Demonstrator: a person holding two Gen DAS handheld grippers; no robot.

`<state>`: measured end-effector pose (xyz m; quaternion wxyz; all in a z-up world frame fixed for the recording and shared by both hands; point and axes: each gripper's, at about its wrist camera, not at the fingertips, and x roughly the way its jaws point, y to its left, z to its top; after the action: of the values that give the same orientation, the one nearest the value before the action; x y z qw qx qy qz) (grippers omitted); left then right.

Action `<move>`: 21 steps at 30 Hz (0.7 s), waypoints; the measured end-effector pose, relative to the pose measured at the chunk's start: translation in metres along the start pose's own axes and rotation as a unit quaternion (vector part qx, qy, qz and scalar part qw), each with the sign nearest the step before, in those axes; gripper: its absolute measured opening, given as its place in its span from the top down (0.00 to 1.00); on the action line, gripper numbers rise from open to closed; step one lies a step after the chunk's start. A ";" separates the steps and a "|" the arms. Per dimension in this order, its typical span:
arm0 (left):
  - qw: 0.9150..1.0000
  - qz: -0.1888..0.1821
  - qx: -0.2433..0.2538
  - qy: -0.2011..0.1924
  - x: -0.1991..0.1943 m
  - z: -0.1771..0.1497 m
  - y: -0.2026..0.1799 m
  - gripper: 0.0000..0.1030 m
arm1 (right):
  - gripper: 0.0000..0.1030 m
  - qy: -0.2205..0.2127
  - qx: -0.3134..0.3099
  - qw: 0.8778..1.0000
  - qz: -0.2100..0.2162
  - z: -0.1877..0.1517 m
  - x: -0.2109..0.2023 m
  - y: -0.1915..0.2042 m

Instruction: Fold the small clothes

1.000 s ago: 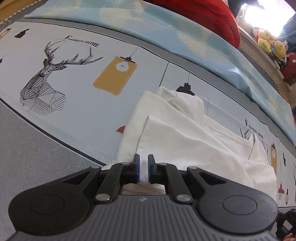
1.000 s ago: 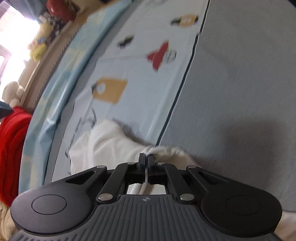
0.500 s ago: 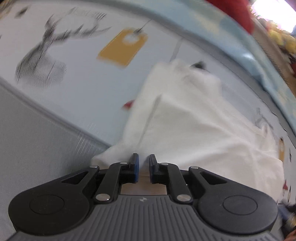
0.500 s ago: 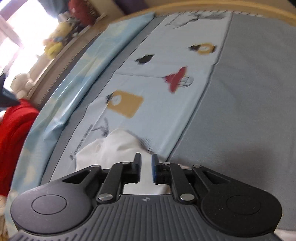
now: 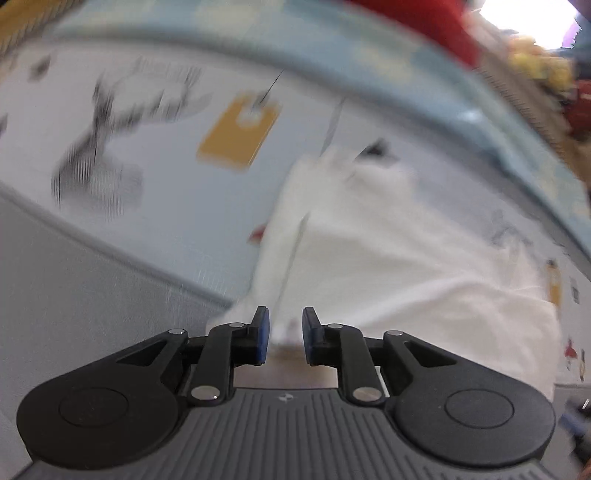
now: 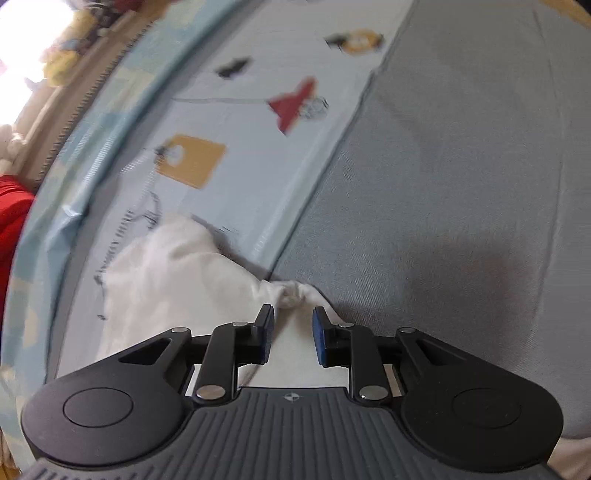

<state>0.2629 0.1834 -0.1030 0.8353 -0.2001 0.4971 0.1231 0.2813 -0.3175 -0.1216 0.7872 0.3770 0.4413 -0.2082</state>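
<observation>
A white garment (image 5: pixel 388 266) lies folded on the pale printed bedsheet (image 5: pixel 166 221). In the left wrist view my left gripper (image 5: pixel 284 332) hangs over the garment's near edge. Its jaws are opening, and white cloth shows in the gap below them, untouched by the pads. In the right wrist view the same garment (image 6: pixel 177 273) ends in a bunched corner just ahead of my right gripper (image 6: pixel 293 334). That gripper's jaws are opening too. Cloth lies under the gap and the blue pads stand off it.
A grey part of the bed cover (image 6: pixel 461 184) fills the right of the right wrist view and the lower left of the left wrist view (image 5: pixel 74 295). A red bundle (image 5: pixel 424 22) and plush toys (image 5: pixel 535 62) sit beyond a light blue quilt (image 5: pixel 406 74) at the bed's far edge.
The right gripper, shut on the cloth corner a second ago, has opened and let it go. The left gripper's gap has widened. The garment's near edge now lies lower and flatter.
</observation>
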 end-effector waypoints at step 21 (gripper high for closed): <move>0.989 -0.024 0.147 -0.002 -0.126 -0.250 0.093 0.79 | 0.75 -0.042 -0.309 0.946 0.086 -0.091 -0.184 -0.141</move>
<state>-0.0297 0.1508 -0.1182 0.8595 -0.0869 0.5029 0.0292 0.0429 -0.3369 -0.0524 0.8977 0.1423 0.4169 -0.0085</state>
